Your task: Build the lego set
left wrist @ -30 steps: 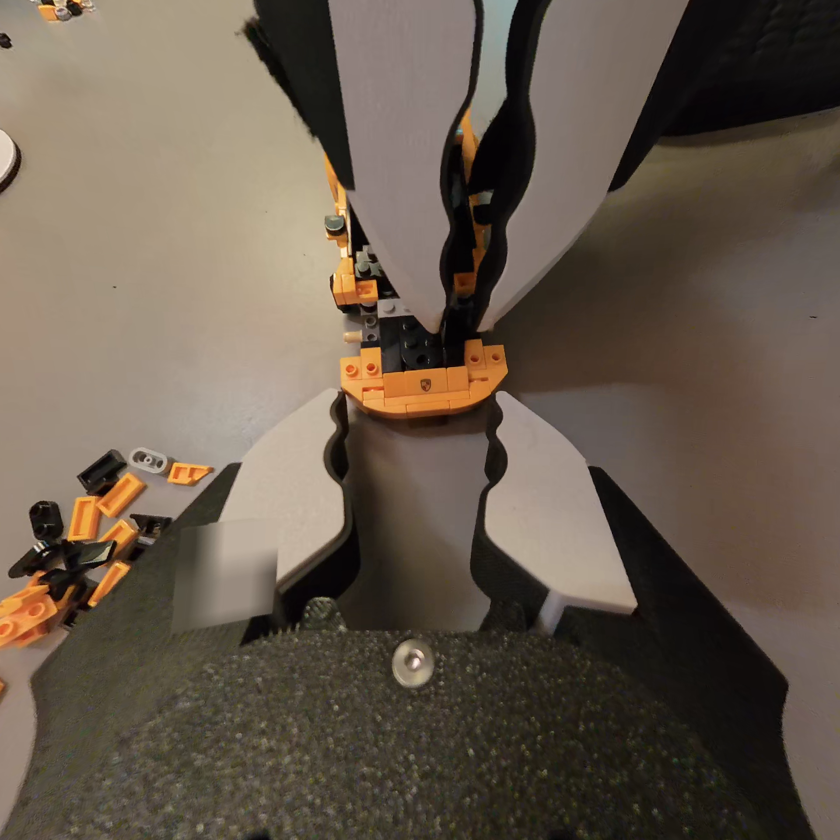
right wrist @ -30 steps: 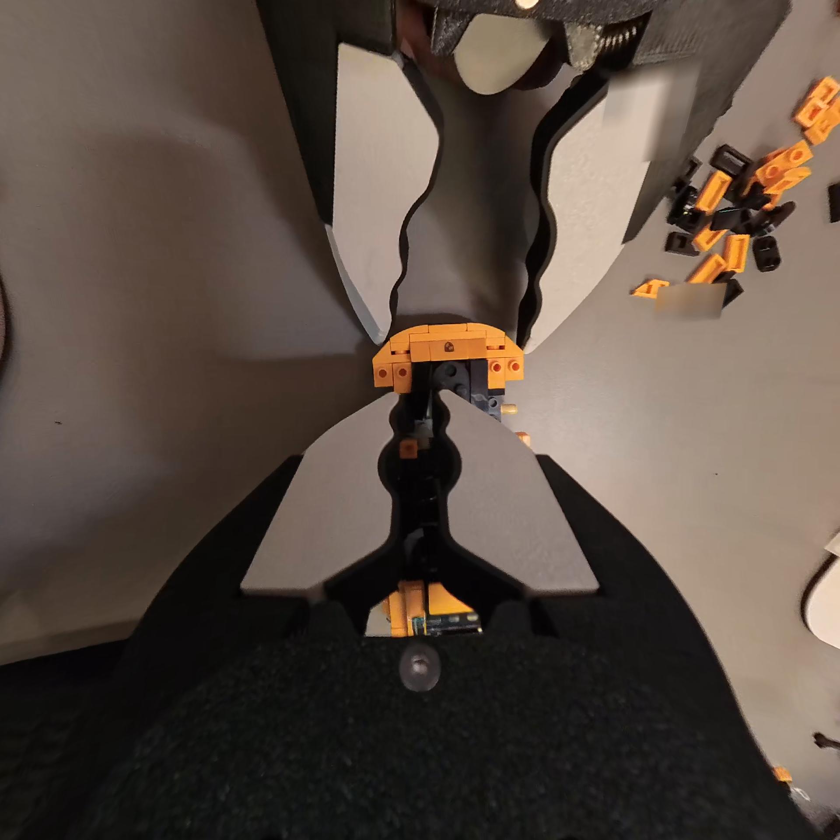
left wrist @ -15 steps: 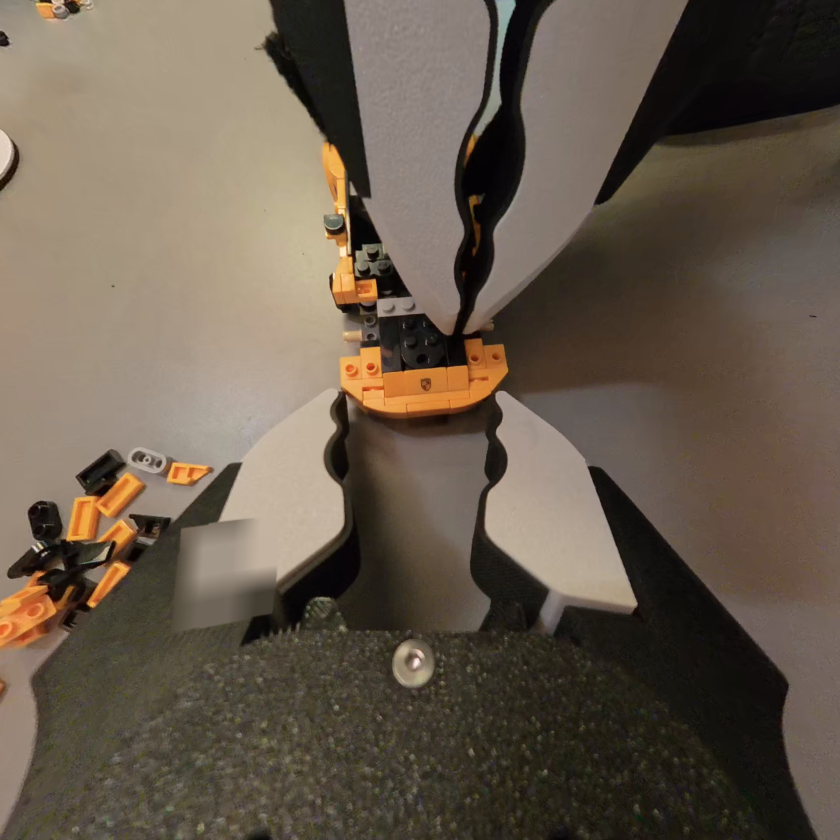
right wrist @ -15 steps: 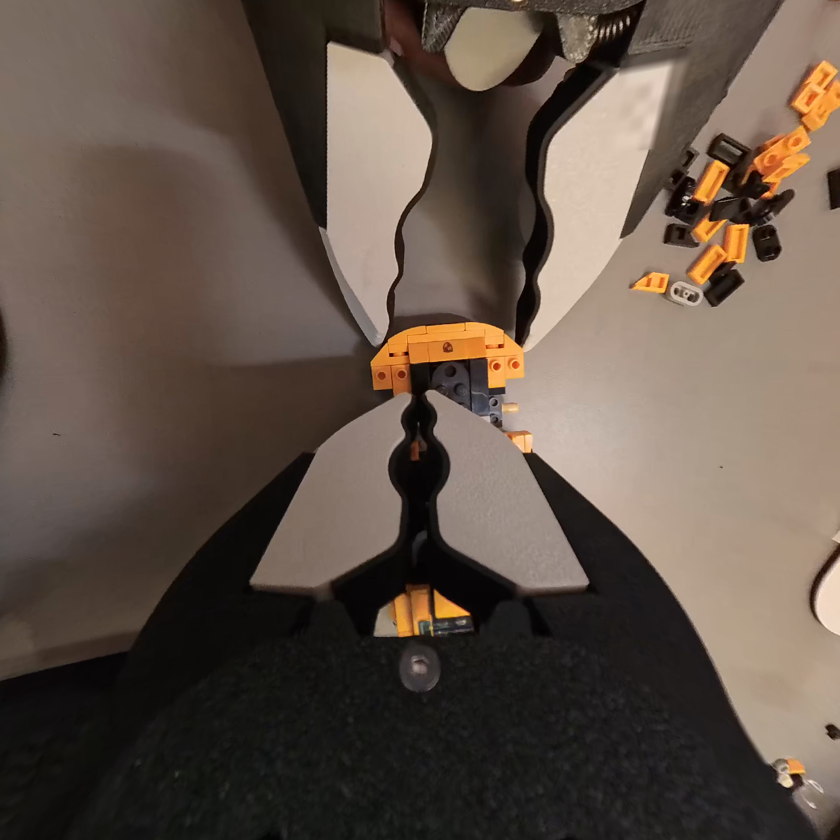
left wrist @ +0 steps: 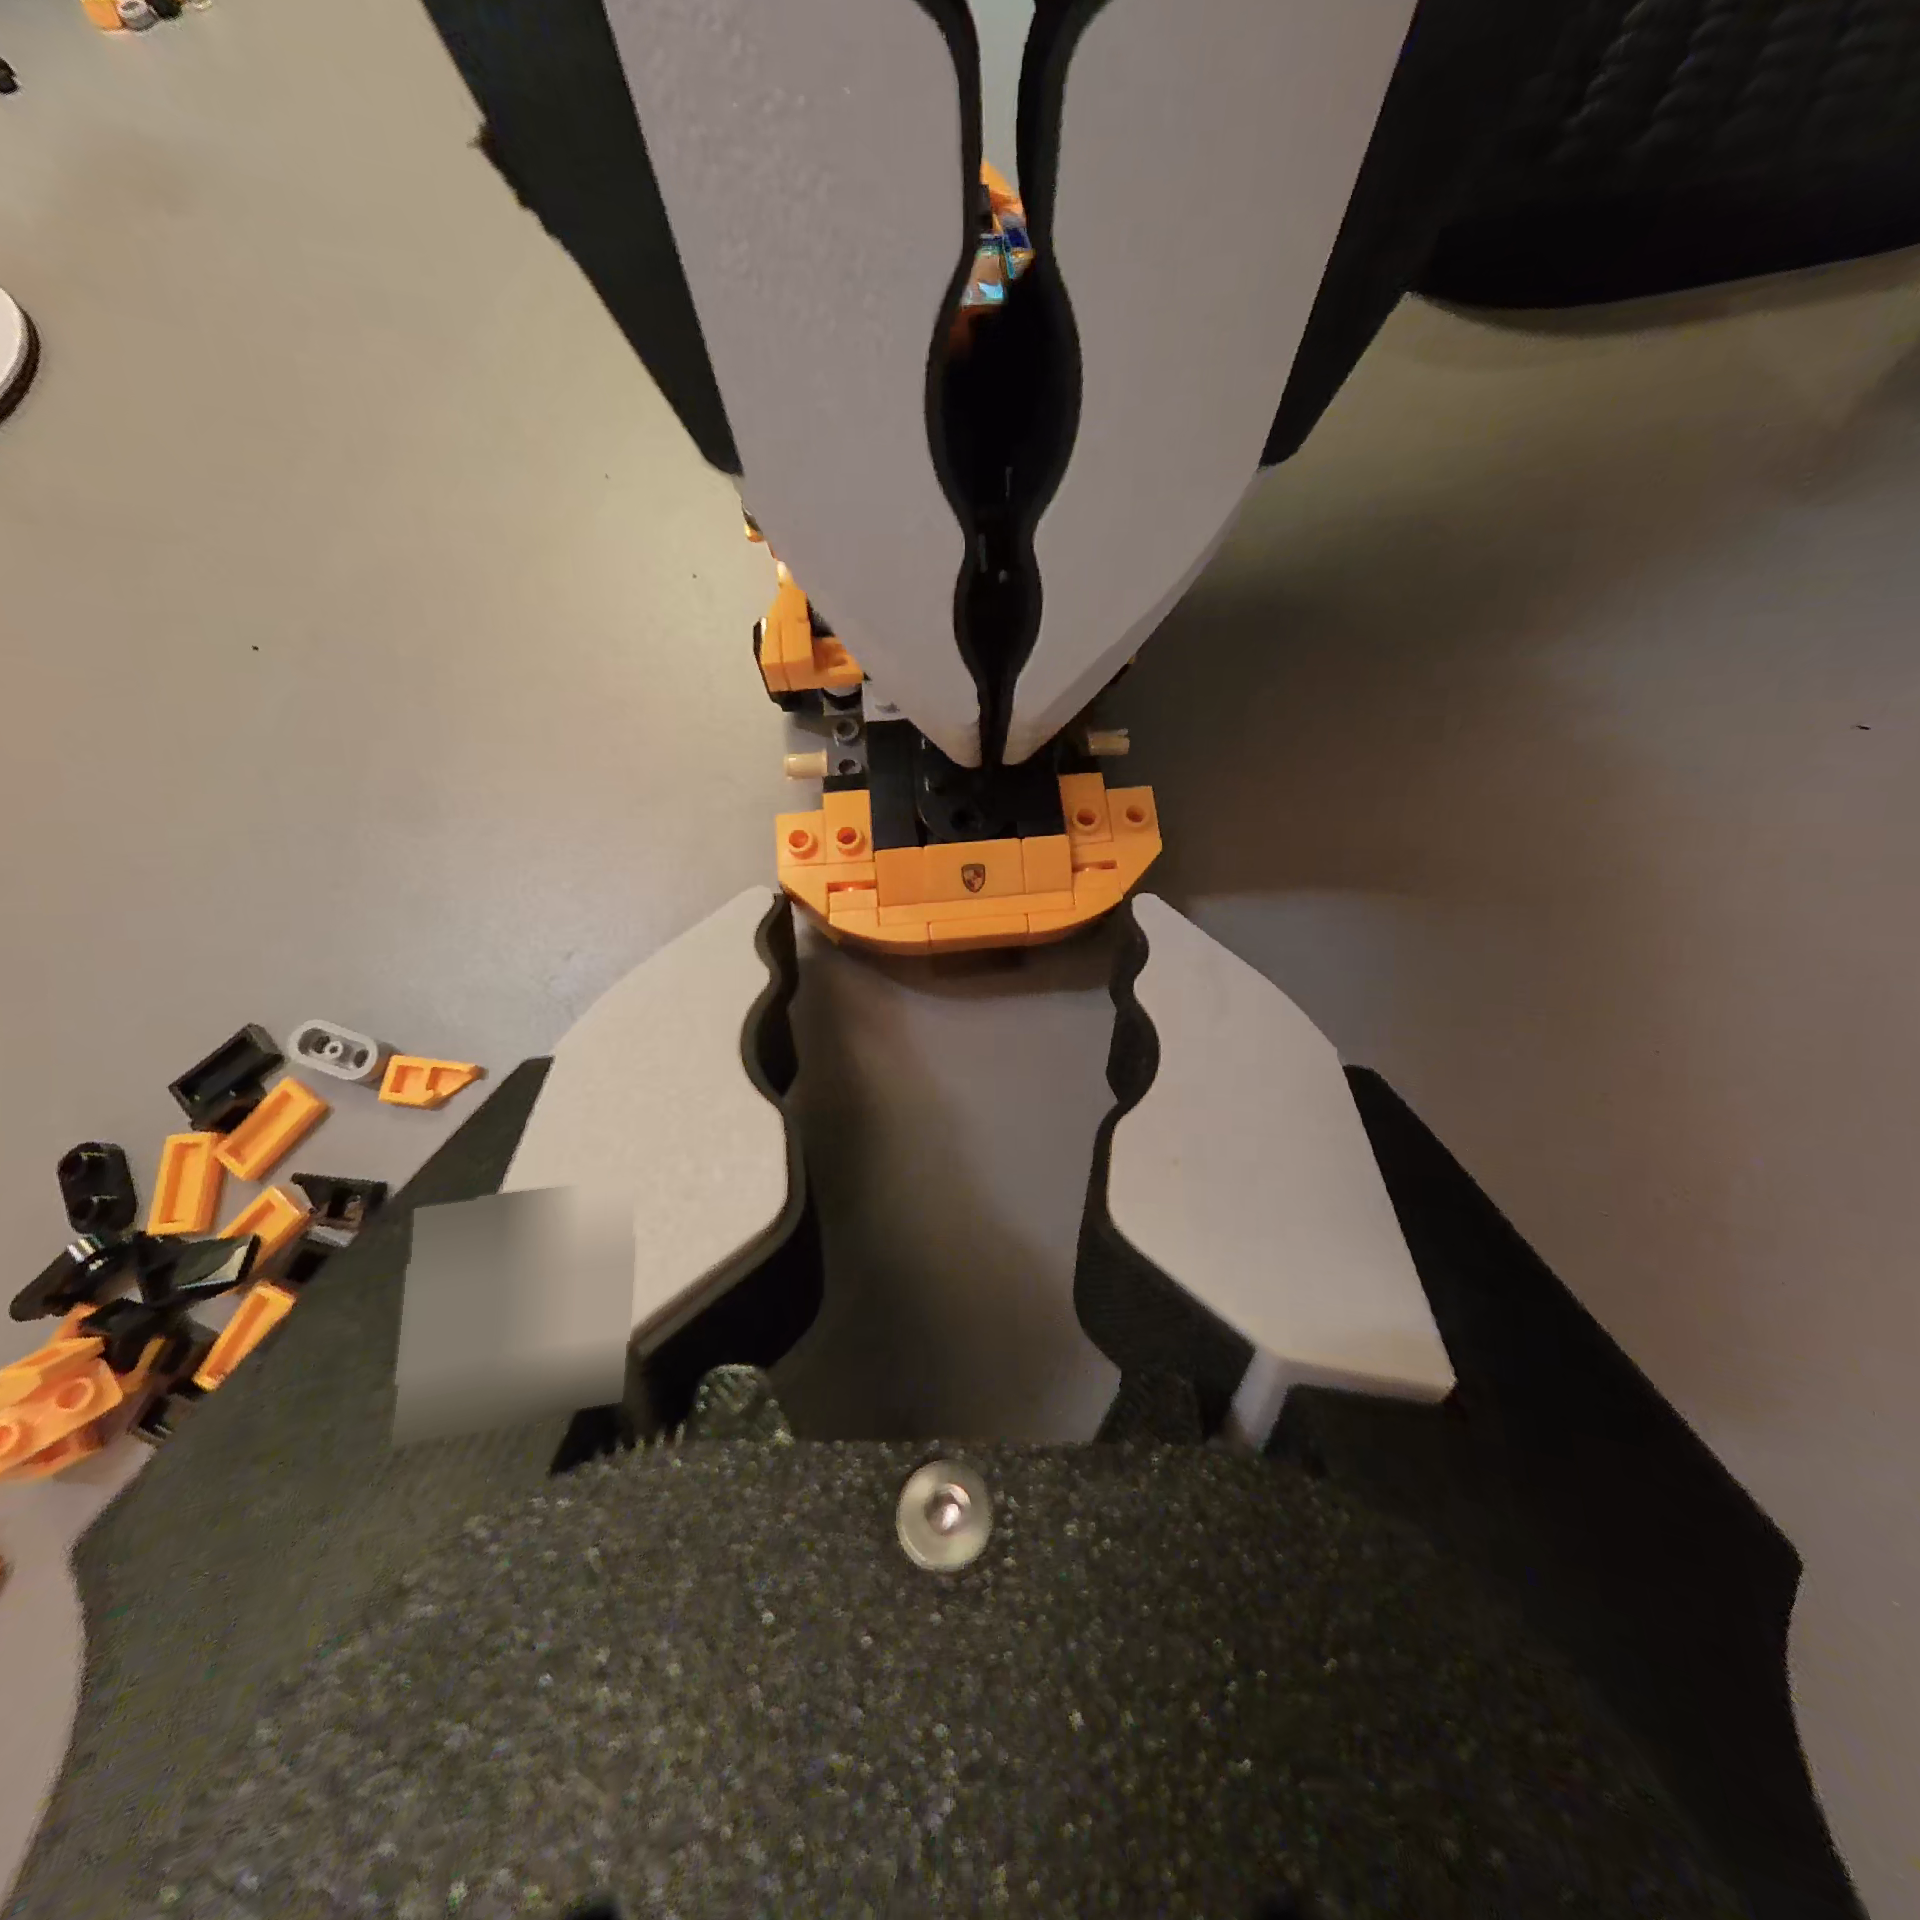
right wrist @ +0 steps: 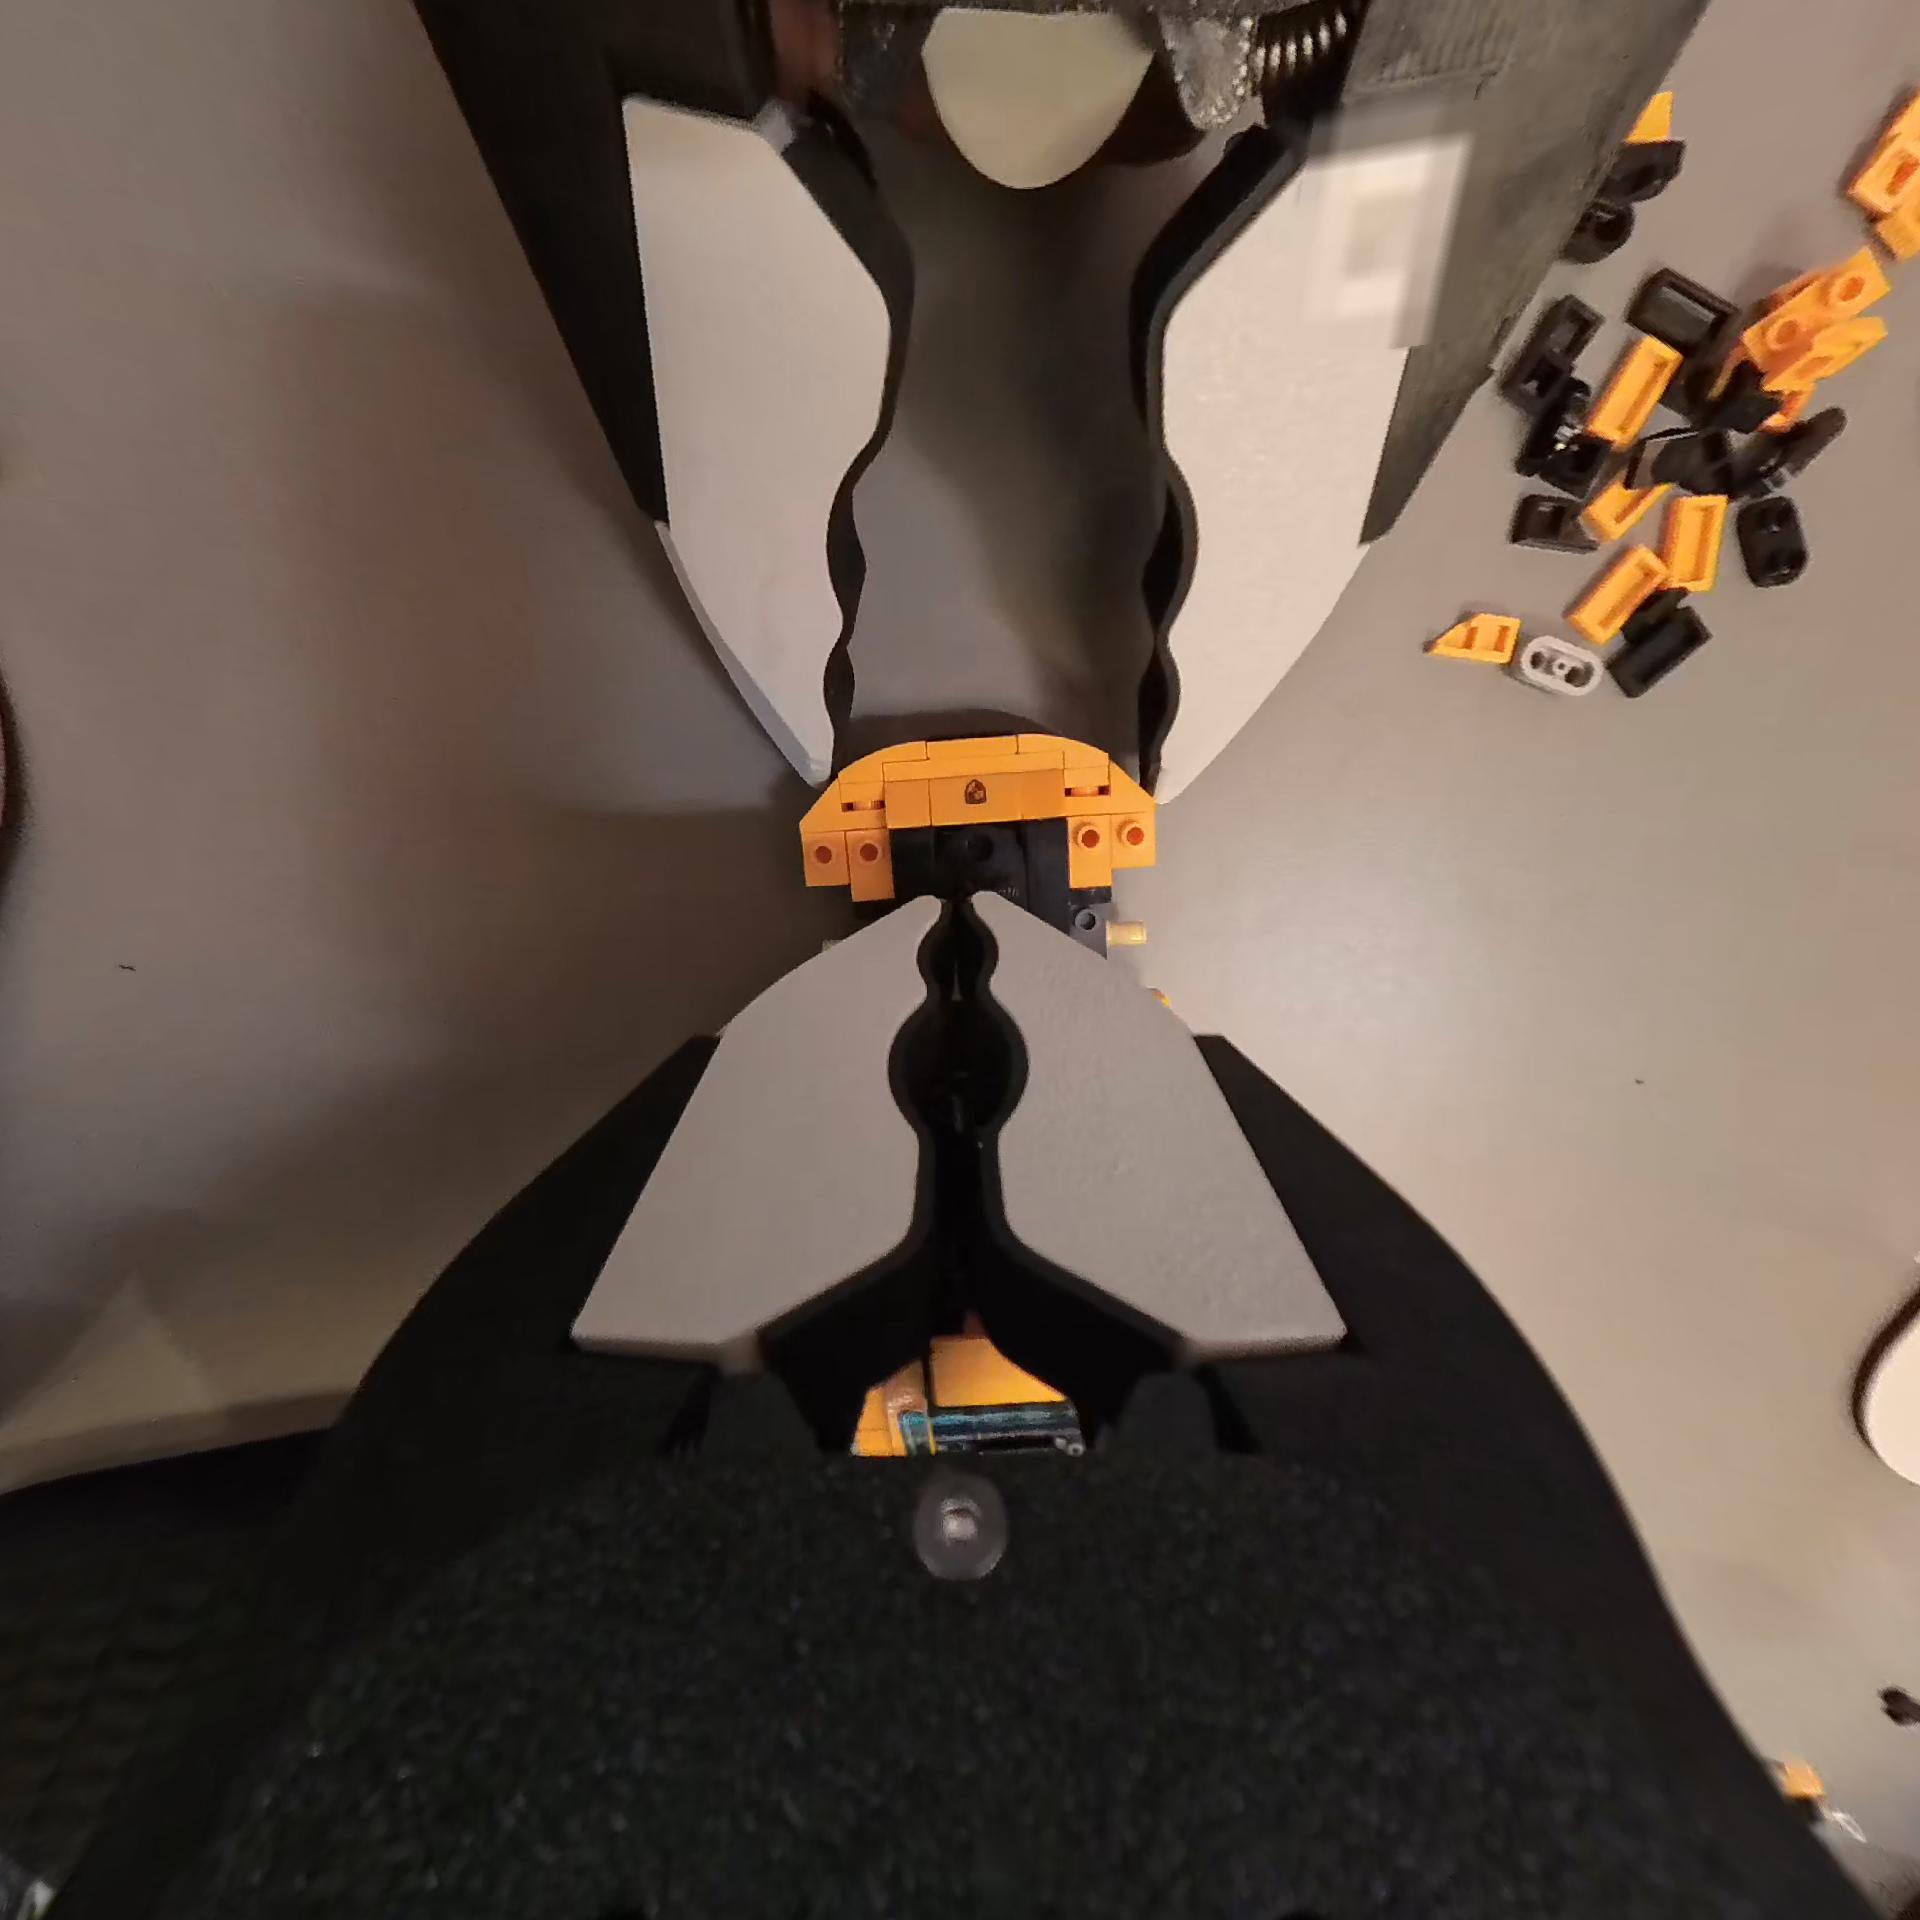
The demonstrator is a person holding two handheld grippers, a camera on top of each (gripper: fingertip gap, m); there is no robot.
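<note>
An orange and black lego car (left wrist: 966, 878) stands on the grey table, nose towards my left gripper (left wrist: 956, 920). The left jaws stand wide, and the fingertips (left wrist: 764, 925) touch the two front corners of the nose. My right gripper (right wrist: 961, 904) comes from the opposite side and lies over the car's body. It is shut, with its tips on the black studded part just behind the nose (right wrist: 977, 800). I see nothing between its tips. The right gripper also shows in the left wrist view (left wrist: 992, 753), and it hides most of the car.
A pile of loose orange and black pieces (left wrist: 177, 1247) lies left of my left gripper, with a grey oval piece (left wrist: 335, 1049) beside it. The pile also shows in the right wrist view (right wrist: 1683, 436). A white round object (right wrist: 1896, 1382) sits at the table's right edge. My two grippers' fingertips are within a few centimetres of each other.
My right gripper has closed fully and slid forward to just behind the nose. The small orange bit seen between its fingers no longer shows. The left gripper and the car have not moved.
</note>
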